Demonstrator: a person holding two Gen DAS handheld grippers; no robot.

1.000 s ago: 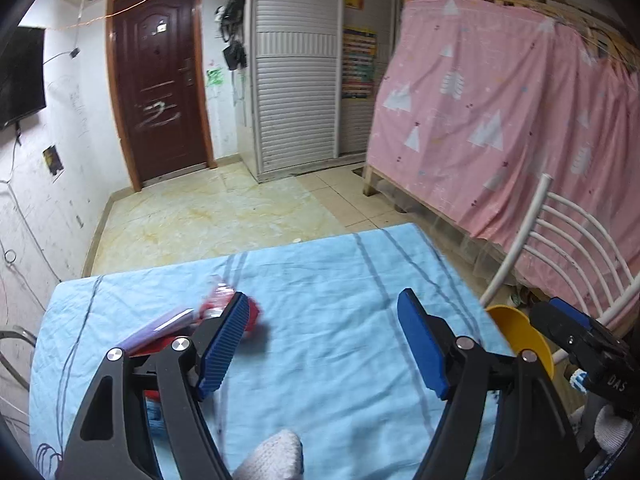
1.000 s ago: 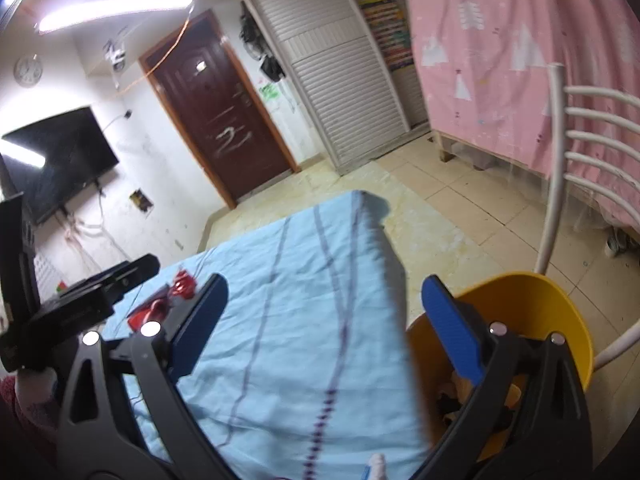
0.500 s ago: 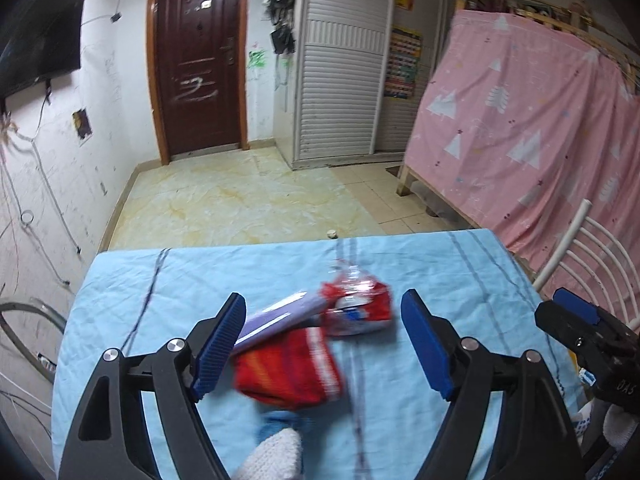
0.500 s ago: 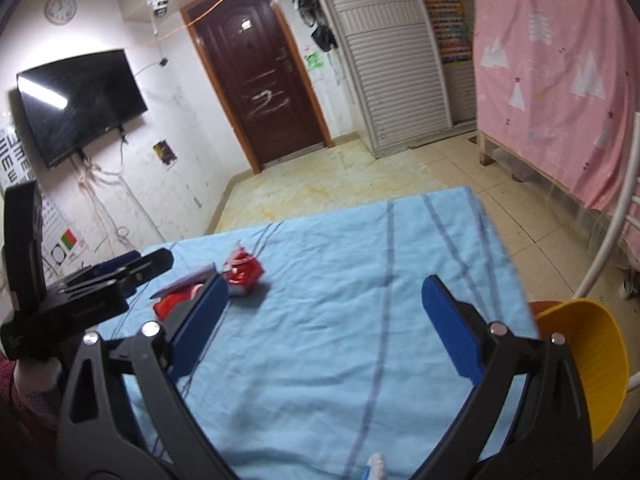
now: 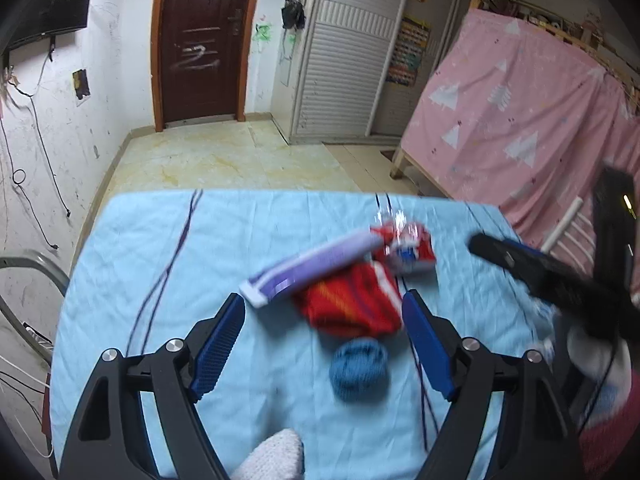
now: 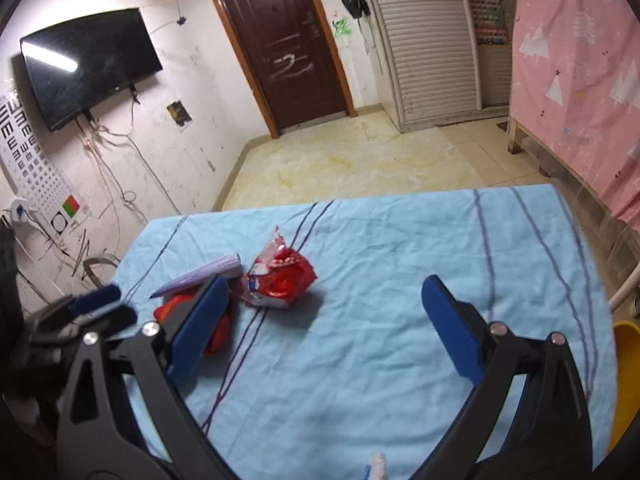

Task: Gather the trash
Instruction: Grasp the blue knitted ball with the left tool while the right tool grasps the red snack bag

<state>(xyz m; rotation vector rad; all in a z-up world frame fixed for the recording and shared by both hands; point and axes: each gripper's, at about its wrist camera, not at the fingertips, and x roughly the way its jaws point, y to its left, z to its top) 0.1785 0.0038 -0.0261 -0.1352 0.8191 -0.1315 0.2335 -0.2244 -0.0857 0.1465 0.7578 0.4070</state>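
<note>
Trash sits in one clump on the worktop (image 5: 168, 280), which is covered in a light blue sheet with thin dark stripes. Landmark: red striped pouch (image 5: 352, 300).

- Red striped pouch: soft, floppy, orange and white bands, lying flat.
- Lilac flat pack (image 5: 308, 268): long, stiff-looking, white end cap, touching the pouch's far-left edge and partly overlapping it.
- Red foil wrapper (image 5: 404, 248): crinkly, glossy, torn clear top, just beyond the pouch on the far-right side.
- Blue wad (image 5: 359, 368): round, fuzzy-looking, blurred, just nearer than the pouch. Material unclear.
- Yellow bin (image 6: 624, 380): smooth rim only, off the worktop edge, well to the right of the pouch.

Left tool (image 5: 324, 340) is wide open, nothing between its pads, with the pouch in line between the jaws. Right tool (image 6: 324, 316) is also wide and empty, its left pad right beside the pouch.

Risks, my read:
- Items overlap, so closing on the pouch may drag the lilac pack or grab two things at once.
- Foil is slippery and thin; pads could skate off or pinch only the torn top.
- Loose sheet could bunch into the jaws.
- Both tools are heading for the same clump, so collision is likely.
</note>
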